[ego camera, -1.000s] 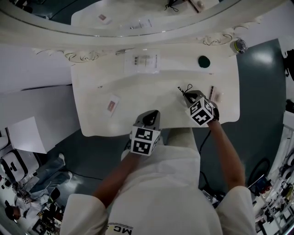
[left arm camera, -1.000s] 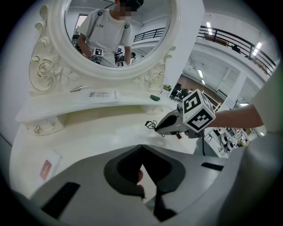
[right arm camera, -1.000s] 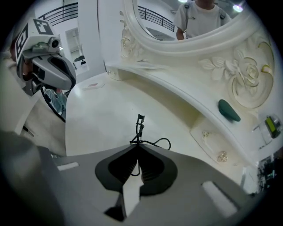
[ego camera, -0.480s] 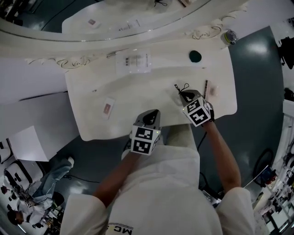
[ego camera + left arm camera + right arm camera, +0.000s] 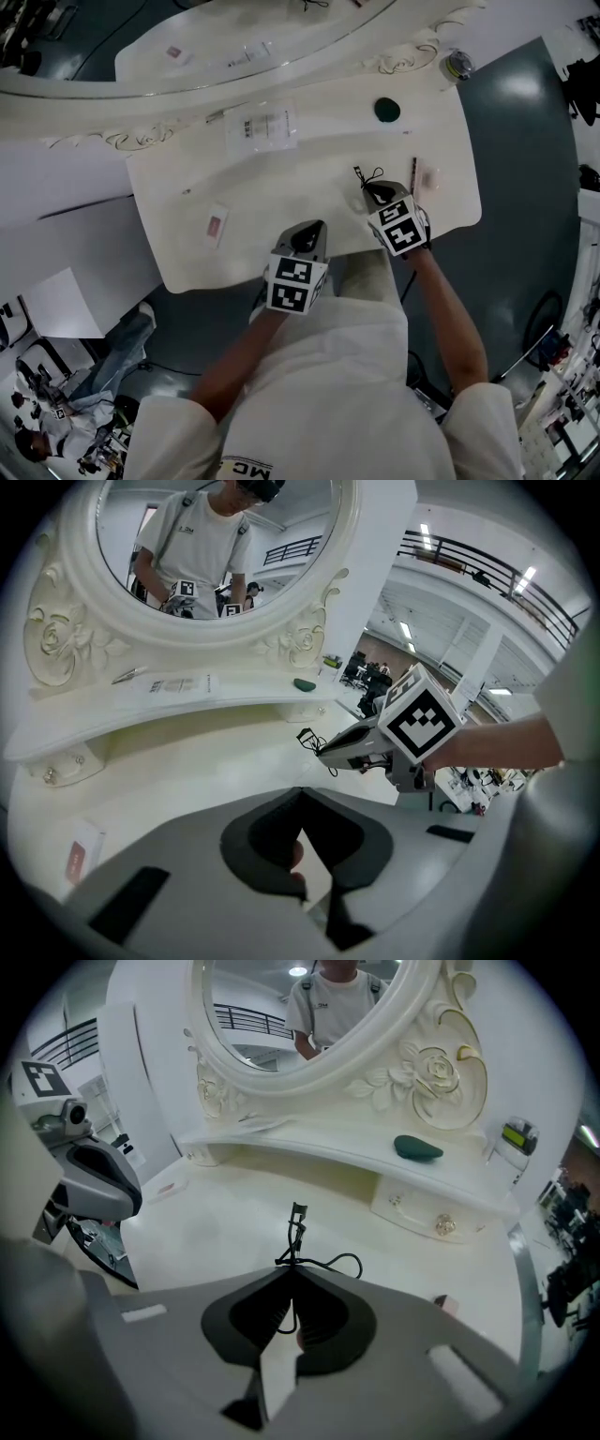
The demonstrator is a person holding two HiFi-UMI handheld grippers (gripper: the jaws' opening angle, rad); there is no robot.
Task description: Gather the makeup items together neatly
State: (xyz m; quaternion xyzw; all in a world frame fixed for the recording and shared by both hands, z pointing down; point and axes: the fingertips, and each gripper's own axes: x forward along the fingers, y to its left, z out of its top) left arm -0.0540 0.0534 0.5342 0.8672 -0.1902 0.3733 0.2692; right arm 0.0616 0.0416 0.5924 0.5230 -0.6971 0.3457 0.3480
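My right gripper point(image 5: 372, 191) is shut on a black eyelash curler point(image 5: 362, 175), whose wire loops and head stick out past the jaws point(image 5: 295, 1227) just above the white vanity top point(image 5: 281, 187). The left gripper point(image 5: 310, 231) is shut with nothing in it, over the table's front edge; its closed tips point(image 5: 300, 794) face the right gripper point(image 5: 328, 752). Scattered items lie around: a dark pencil point(image 5: 413, 170) and a small pink piece point(image 5: 430, 178) to the right, a pink sachet point(image 5: 216, 226) to the left, a clear packet point(image 5: 262, 127) and a green puff point(image 5: 387, 110) on the back shelf.
An ornate oval mirror point(image 5: 202, 546) rises behind the shelf and reflects the person. A small jar point(image 5: 458, 64) stands at the shelf's right end, seen also in the right gripper view point(image 5: 513, 1138). A drawer knob point(image 5: 444, 1226) sits under the shelf. Dark floor surrounds the table.
The right gripper has rolled a little with the curler still in its jaws. The left gripper has shifted slightly along the front edge. The head view has swung, moving the table up-left in frame.
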